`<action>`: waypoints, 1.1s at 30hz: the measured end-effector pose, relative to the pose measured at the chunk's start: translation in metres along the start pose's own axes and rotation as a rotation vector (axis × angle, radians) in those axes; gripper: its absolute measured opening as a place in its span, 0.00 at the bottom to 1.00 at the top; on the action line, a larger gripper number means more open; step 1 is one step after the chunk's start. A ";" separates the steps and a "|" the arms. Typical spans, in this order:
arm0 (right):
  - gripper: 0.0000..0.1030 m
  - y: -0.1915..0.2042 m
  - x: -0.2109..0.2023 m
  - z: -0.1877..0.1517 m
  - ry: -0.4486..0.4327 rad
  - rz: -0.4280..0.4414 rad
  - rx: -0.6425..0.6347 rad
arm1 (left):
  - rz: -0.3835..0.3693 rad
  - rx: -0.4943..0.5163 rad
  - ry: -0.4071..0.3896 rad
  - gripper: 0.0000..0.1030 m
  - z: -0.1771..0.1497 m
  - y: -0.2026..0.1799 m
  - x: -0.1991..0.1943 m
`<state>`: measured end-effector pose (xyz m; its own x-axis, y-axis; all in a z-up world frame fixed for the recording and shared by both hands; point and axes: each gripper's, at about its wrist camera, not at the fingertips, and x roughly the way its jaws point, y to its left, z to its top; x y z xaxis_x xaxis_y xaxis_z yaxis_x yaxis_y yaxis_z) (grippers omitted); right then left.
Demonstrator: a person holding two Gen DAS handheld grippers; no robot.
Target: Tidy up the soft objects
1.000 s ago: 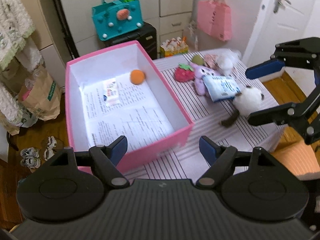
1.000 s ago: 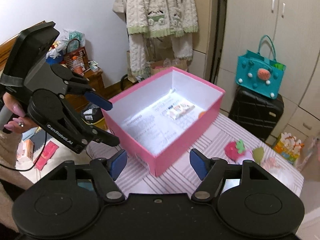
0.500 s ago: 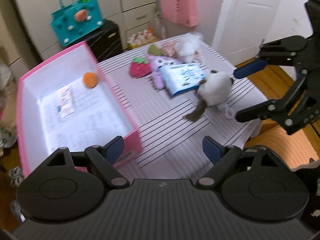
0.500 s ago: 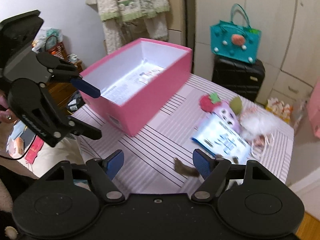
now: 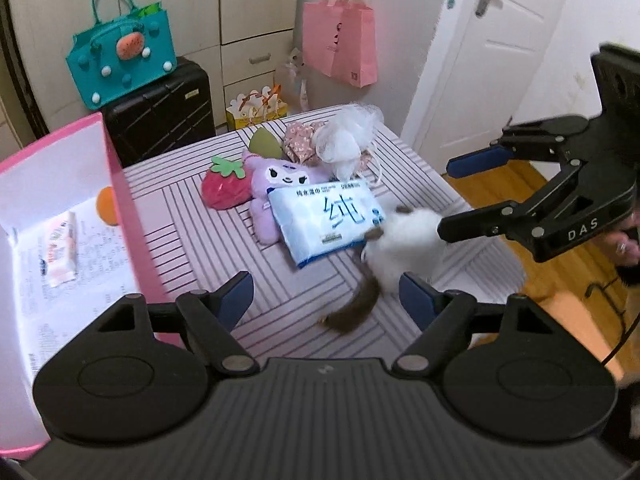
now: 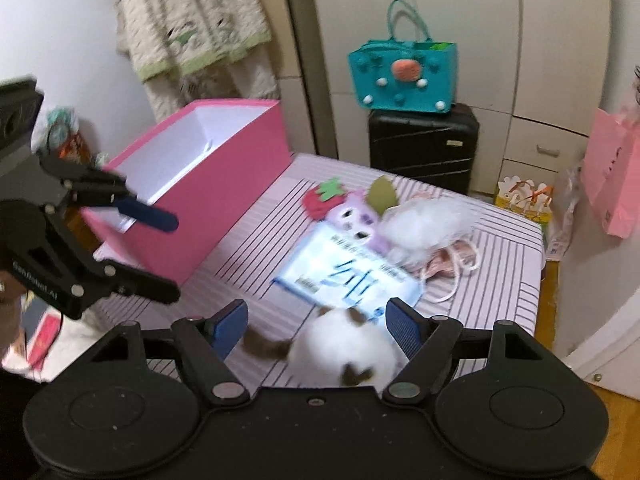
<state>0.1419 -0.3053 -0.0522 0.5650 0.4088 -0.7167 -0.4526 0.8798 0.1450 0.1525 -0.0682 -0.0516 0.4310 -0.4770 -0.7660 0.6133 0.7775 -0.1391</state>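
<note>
A white plush with a brown tail lies on the striped table near its right edge. My right gripper is open, its fingers on either side of the plush. My left gripper is open and empty above the table's near side. Behind lie a blue wipes pack, a purple plush, a strawberry plush and a white mesh puff. The pink box holds an orange ball and a small packet.
A black suitcase with a teal bag stands behind the table. A pink bag hangs by the white door. Floral fabric and a green leaf shape lie among the toys.
Both grippers have swung from the pink box toward the toy pile. My right gripper has come down around the white plush. Both stay open.
</note>
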 end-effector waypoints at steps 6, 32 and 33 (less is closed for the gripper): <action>0.78 -0.044 0.020 0.000 -0.037 0.049 0.111 | 0.021 -0.081 -0.028 0.60 0.010 0.005 0.034; 0.32 -0.111 0.117 -0.018 0.130 0.200 0.460 | -0.051 -0.397 -0.014 0.30 0.000 0.035 0.121; 0.29 -0.110 0.118 -0.019 0.132 0.206 0.464 | -0.055 -0.400 -0.015 0.29 -0.001 0.034 0.121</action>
<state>0.2451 -0.3585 -0.1652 0.3911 0.5769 -0.7171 -0.1750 0.8116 0.5574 0.2251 -0.0987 -0.1499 0.4159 -0.5258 -0.7420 0.3308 0.8475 -0.4151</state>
